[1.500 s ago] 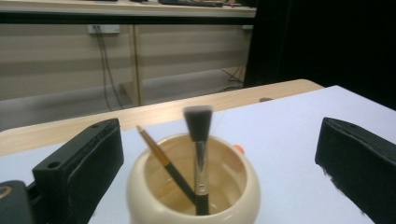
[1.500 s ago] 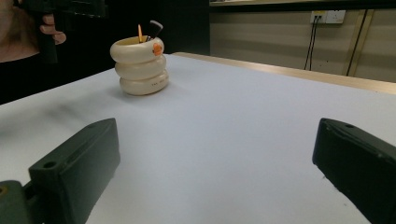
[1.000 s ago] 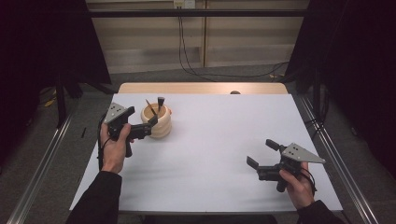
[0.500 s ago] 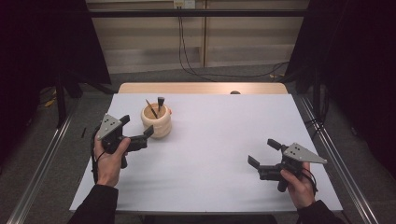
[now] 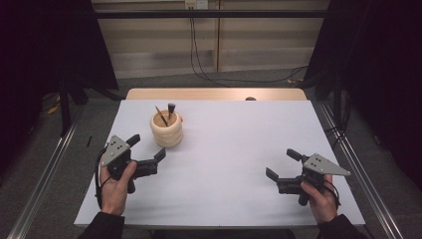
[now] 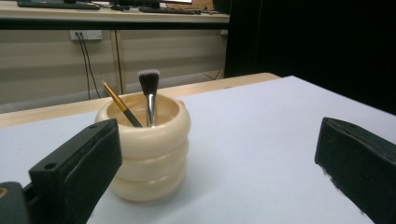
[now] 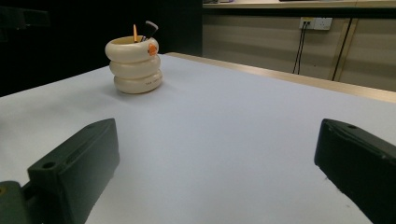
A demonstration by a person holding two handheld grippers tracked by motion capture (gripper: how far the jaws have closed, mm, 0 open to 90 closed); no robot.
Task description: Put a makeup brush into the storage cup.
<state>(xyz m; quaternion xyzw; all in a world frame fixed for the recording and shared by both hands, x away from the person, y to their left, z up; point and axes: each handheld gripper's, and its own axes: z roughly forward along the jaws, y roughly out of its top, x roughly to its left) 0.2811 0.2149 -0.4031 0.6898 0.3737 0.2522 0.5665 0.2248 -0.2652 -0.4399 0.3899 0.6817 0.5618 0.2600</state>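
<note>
The cream ribbed brush holder (image 5: 166, 129) stands near the left tool (image 5: 147, 153), at its 1 o'clock; both tools gape wide, the right tool (image 5: 282, 165) well apart.

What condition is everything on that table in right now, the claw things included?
Left gripper: open, empty, near the holder but apart from it.
Right gripper: open, empty, far from the holder.
Ringed cream holder: upright on the table.
Makeup brush: standing in the holder, bristles up.
Thin yellow-handled brush: leaning in the holder.
White table: bare around the holder.
</note>
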